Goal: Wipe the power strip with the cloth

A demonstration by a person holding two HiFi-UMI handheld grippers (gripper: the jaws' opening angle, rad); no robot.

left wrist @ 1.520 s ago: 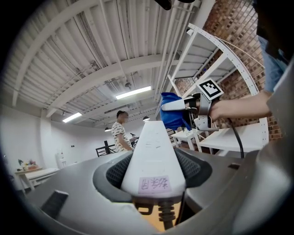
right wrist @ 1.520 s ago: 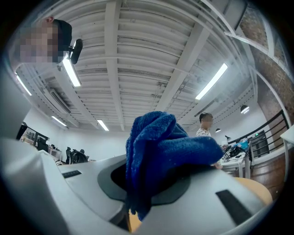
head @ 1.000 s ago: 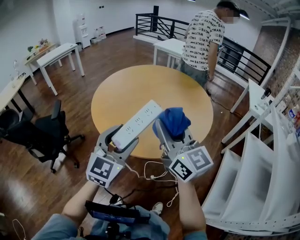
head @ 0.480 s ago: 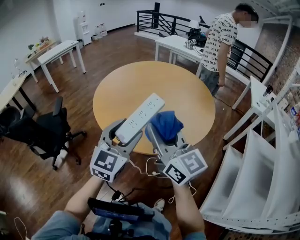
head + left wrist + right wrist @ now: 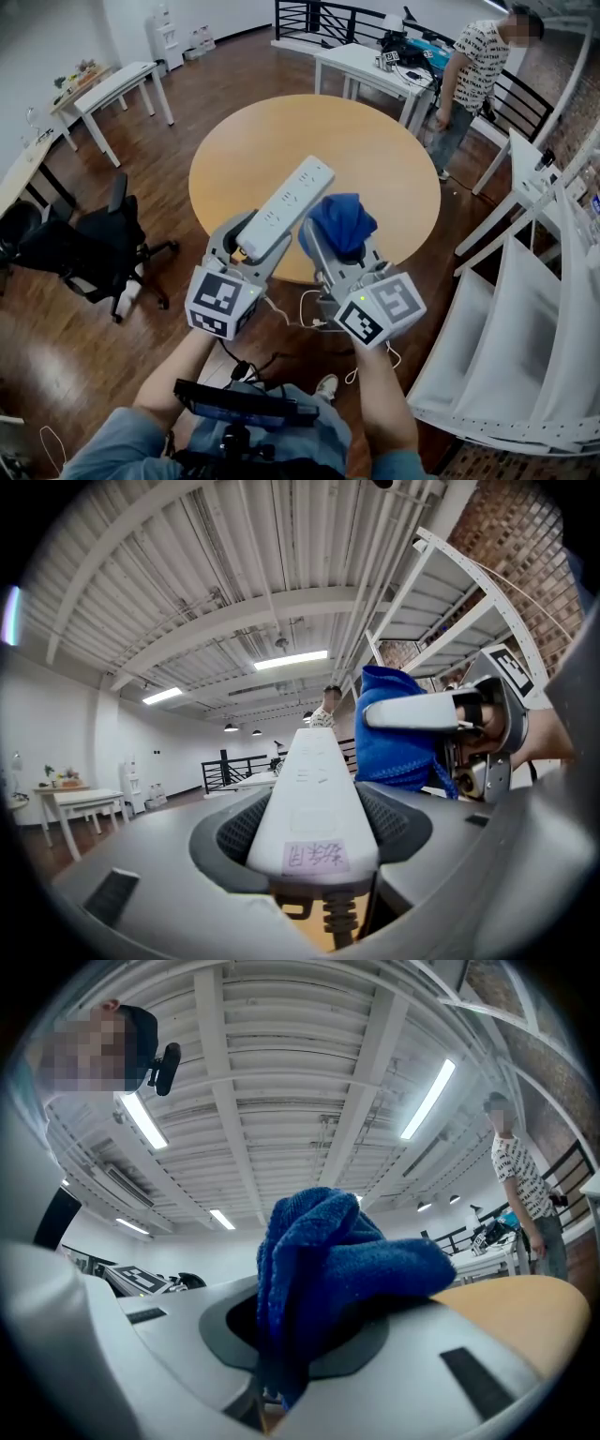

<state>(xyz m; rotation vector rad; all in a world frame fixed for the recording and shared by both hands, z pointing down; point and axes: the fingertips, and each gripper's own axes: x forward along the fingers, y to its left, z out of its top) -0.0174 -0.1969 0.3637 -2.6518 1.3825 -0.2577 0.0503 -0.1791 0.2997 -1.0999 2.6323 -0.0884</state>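
A long white power strip (image 5: 286,206) is held up in the air over the near edge of the round wooden table (image 5: 375,159), with my left gripper (image 5: 251,246) shut on its cord end. In the left gripper view the power strip (image 5: 314,799) runs straight out between the jaws, a label on its near end. Just to its right my right gripper (image 5: 339,251) is shut on a bunched blue cloth (image 5: 343,223). The cloth (image 5: 323,1274) fills the jaws in the right gripper view. Strip and cloth sit side by side, close but apart.
The strip's white cord (image 5: 309,323) hangs down to the wooden floor. A black office chair (image 5: 80,253) stands at the left, white tables (image 5: 112,89) behind it. A person (image 5: 478,75) stands by a far table at the right. White shelving (image 5: 525,309) fills the right side.
Both grippers have stayed together with strip and cloth held. The view has shifted a little, and the person in the background has walked further away to the right.
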